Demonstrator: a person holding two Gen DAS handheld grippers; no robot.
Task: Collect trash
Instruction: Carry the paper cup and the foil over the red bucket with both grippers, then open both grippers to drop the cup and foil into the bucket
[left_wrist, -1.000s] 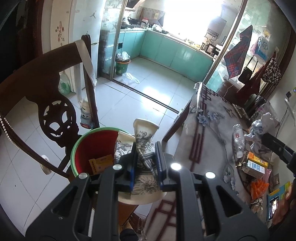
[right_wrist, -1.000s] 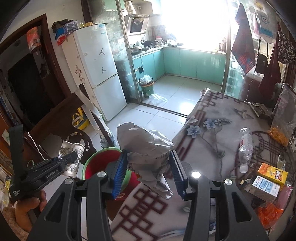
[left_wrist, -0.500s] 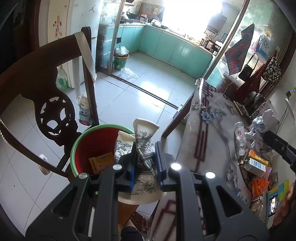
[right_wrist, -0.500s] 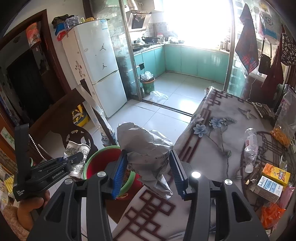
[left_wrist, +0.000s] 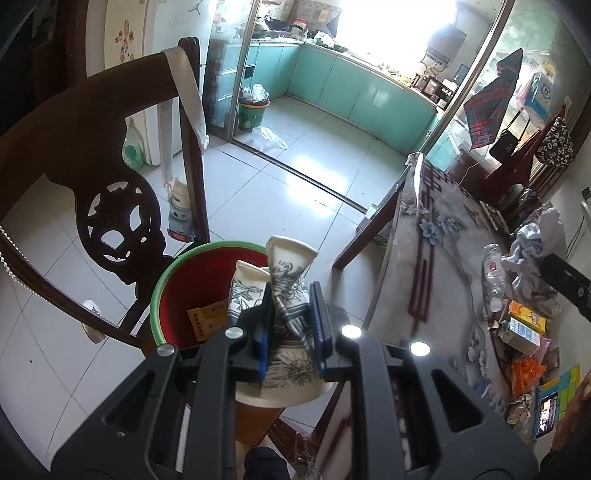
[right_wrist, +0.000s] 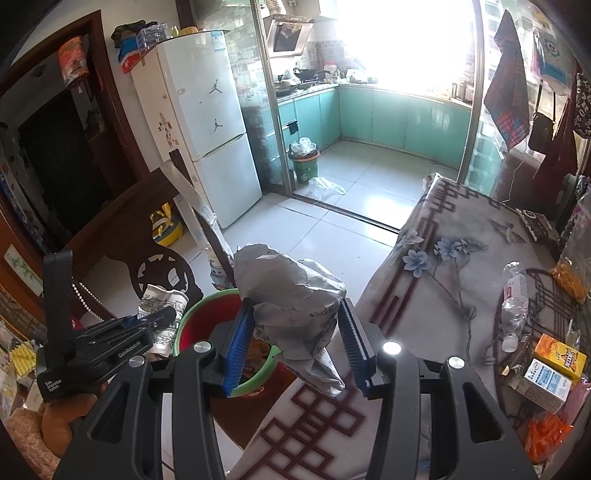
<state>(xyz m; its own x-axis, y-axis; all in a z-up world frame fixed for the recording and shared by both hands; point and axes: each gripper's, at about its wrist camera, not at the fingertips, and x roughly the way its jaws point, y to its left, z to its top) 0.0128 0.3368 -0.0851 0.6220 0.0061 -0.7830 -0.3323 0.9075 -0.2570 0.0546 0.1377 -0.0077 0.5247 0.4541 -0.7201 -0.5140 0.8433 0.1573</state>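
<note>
Left gripper (left_wrist: 289, 328): jaws narrow, pinching crushed floral-print paper cups (left_wrist: 286, 284), we hold them over 3 o'clock rim of red green-rimmed plastic bin (left_wrist: 173, 291). Cups light, soft, already collapsed; grip at waist fine.

Right gripper (right_wrist: 295, 343): jaws wide, clamping crumpled grey paper wad (right_wrist: 291, 291), at 3 o'clock of bin, above edge of floral-cloth table (right_wrist: 443, 295). Wad light, springy, may snag on pads; we'd hold mid-bulk.

Left black hand-held gripper (left_wrist: 289, 325) with blue pads: jaws clamped narrowly on its load, held level. Right black hand-held gripper (right_wrist: 297, 341): jaws wider, also gripping. Left hand (right_wrist: 59, 413) grasps handle.
</note>
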